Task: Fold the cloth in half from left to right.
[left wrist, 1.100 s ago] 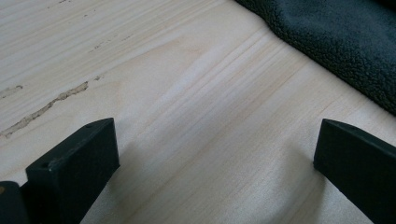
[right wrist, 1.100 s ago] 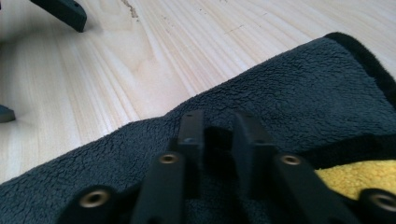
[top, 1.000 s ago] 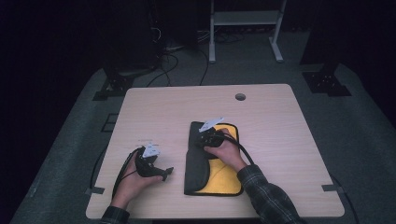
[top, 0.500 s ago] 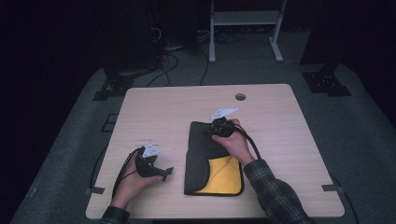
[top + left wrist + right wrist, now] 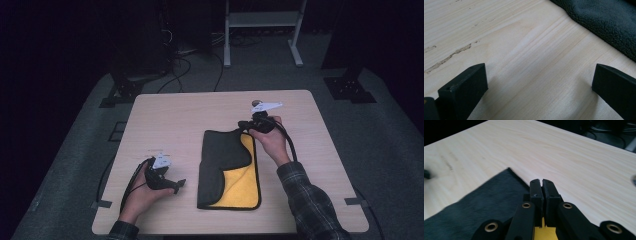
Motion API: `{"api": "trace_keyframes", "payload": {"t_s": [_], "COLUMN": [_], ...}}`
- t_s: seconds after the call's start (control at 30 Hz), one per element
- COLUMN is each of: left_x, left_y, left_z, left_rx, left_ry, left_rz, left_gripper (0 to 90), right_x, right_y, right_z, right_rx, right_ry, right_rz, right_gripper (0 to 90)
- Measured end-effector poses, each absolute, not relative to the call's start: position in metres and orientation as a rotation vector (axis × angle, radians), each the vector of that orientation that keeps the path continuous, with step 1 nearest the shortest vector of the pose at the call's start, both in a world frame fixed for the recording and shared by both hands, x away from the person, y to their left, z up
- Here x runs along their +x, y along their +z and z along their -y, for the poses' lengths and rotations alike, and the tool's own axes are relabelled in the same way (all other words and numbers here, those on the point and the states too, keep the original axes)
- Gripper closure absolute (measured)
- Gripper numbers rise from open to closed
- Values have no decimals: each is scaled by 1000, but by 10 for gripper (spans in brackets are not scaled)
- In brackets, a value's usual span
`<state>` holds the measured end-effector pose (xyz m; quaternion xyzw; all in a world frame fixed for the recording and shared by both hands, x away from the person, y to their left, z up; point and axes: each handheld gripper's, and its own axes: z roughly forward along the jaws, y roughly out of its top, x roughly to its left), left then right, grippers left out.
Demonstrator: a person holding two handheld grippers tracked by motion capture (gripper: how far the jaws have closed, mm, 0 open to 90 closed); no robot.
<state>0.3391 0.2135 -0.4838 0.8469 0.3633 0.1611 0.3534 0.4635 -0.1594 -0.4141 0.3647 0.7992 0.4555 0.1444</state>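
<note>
Here we saw the cloth (image 5: 227,167), dark grey with a yellow underside, lying on the desk (image 5: 175,120) with its long axis running from the near edge toward the far edge. The right gripper (image 5: 245,126) was pressed together on the cloth's far right corner. The left gripper (image 5: 175,184) rested on the desk just left of the cloth, its jaws spread wide over bare wood.
</note>
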Motion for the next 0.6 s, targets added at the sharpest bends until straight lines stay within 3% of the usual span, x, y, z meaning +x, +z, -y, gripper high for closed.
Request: {"api": "trace_keyframes", "payload": {"t_s": [0.3,0.6], "left_x": [339,339], "left_y": [-484,-484], "left_z": [-213,-214], "left_rx": [2190,2190], "left_ry": [417,417], "left_rz": [-939,-939], "left_gripper": [0,0], "right_x": [487,507], "right_y": [-436,-448], "right_z": [191,195], "right_rx": [1182,1222], "right_ry": [1263,1195], "right_rz": [-2281,-2261], "right_gripper": [868,868]}}
